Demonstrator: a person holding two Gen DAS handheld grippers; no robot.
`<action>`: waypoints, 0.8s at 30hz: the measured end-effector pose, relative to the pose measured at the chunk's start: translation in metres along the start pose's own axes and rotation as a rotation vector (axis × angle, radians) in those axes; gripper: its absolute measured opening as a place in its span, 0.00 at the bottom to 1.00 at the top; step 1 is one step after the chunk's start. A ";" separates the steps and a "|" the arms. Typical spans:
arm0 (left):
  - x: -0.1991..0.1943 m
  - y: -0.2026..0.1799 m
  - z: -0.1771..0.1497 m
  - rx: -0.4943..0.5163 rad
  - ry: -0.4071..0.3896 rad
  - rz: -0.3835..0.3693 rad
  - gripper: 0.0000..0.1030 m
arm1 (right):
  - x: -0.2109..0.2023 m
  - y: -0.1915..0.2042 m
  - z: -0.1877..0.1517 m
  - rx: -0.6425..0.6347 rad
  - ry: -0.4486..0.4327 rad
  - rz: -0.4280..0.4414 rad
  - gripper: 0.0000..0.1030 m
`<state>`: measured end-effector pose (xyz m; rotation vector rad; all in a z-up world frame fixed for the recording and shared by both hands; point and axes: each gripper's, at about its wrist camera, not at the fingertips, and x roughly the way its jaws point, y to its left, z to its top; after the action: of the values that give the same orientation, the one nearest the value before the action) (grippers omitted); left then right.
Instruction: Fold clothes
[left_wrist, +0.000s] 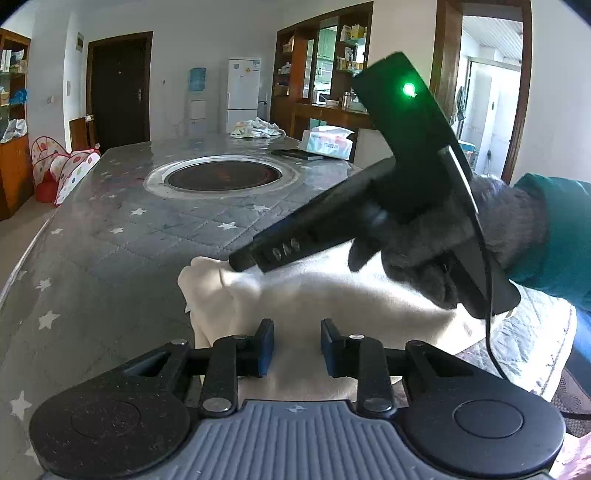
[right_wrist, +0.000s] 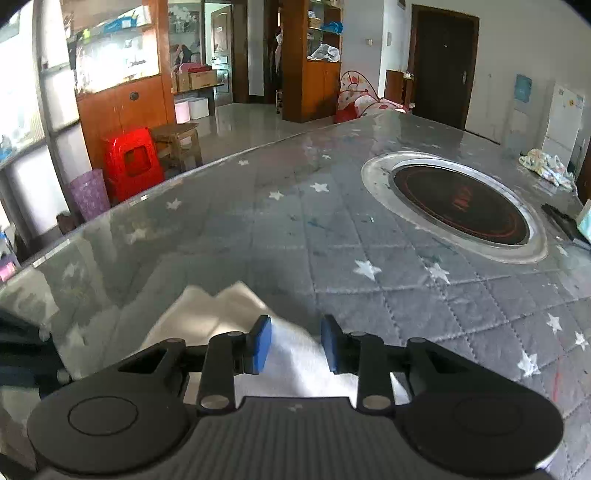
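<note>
The cream garment (left_wrist: 332, 295) lies bunched, partly doubled over, low and centre in both views on the star-quilted desk (left_wrist: 147, 229); it isn't a neat, finished fold, though how far folding has gone can't be told. Both left gripper (left_wrist: 297, 347) and right gripper (right_wrist: 295, 345) hover released above it. The right gripper's body reads "GAS", or something close.

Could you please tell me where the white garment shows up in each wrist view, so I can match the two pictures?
Left wrist view: the white garment lies across the lower centre, beyond the left tool, with the right tool at its far corner.
Right wrist view: it sits lower centre-left, under the open tool.
Shared landmark: the round cooktop.
</note>
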<state>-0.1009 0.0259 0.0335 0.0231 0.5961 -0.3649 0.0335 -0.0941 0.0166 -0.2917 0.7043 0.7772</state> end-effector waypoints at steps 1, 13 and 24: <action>-0.001 0.002 0.000 -0.007 -0.001 0.000 0.30 | -0.005 -0.002 0.002 0.005 -0.011 0.000 0.28; 0.018 0.032 0.007 -0.079 0.025 0.047 0.28 | -0.102 -0.009 -0.060 -0.025 -0.016 -0.020 0.29; 0.023 0.032 0.001 -0.056 0.046 0.069 0.30 | -0.152 -0.028 -0.135 0.067 -0.031 -0.092 0.29</action>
<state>-0.0716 0.0480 0.0189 -0.0017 0.6490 -0.2815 -0.0862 -0.2613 0.0195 -0.2485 0.6814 0.6679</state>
